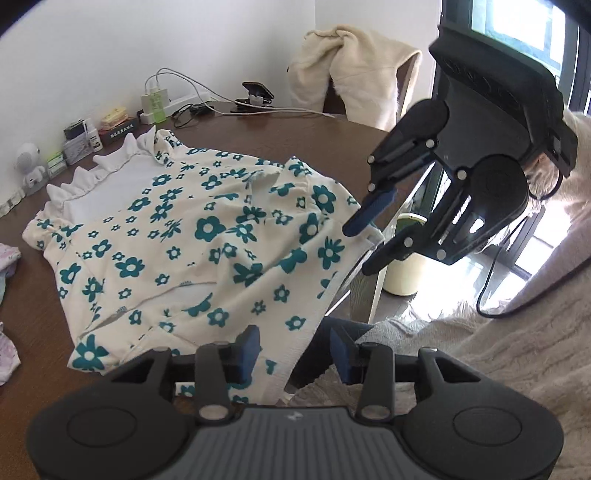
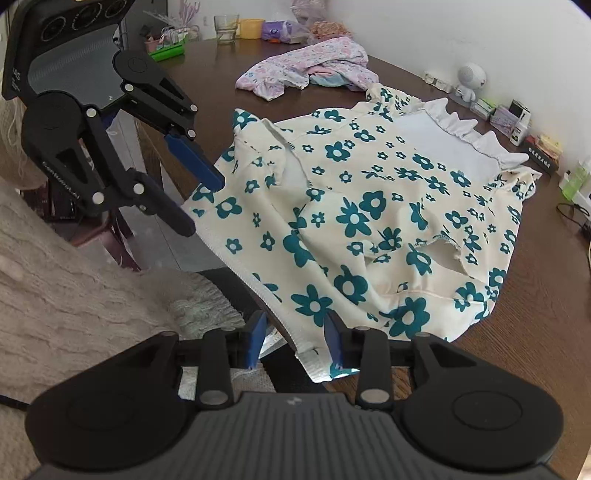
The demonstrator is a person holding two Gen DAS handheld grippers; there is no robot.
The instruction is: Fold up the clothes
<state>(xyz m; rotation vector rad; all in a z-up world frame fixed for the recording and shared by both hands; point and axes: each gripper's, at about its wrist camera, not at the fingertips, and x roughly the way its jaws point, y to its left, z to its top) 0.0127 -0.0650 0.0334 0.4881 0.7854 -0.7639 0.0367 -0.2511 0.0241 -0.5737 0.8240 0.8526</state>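
Note:
A cream garment with teal flowers [image 1: 207, 236] and a white frilled collar lies spread on the dark wooden table [image 1: 314, 136]; its hem hangs over the near edge. In the left wrist view my left gripper [image 1: 295, 350] is open, and one hem corner sits between its blue pads. My right gripper [image 1: 357, 250] is open too, its fingers on either side of the other hem corner. The right wrist view shows the garment [image 2: 369, 221], my right gripper [image 2: 295, 343] open around the ribbed hem corner, and my left gripper [image 2: 203, 205] open at the hem's far corner.
A pile of pink floral clothes [image 2: 314, 70] lies at the table's far end, near a glass [image 2: 226, 29]. Boxes, a white figurine [image 1: 31, 166], a power strip and cables [image 1: 177, 99] line the wall. A chair draped in cream fabric [image 1: 354, 70] stands behind. A person's fuzzy sleeve [image 1: 498, 350] is beside me.

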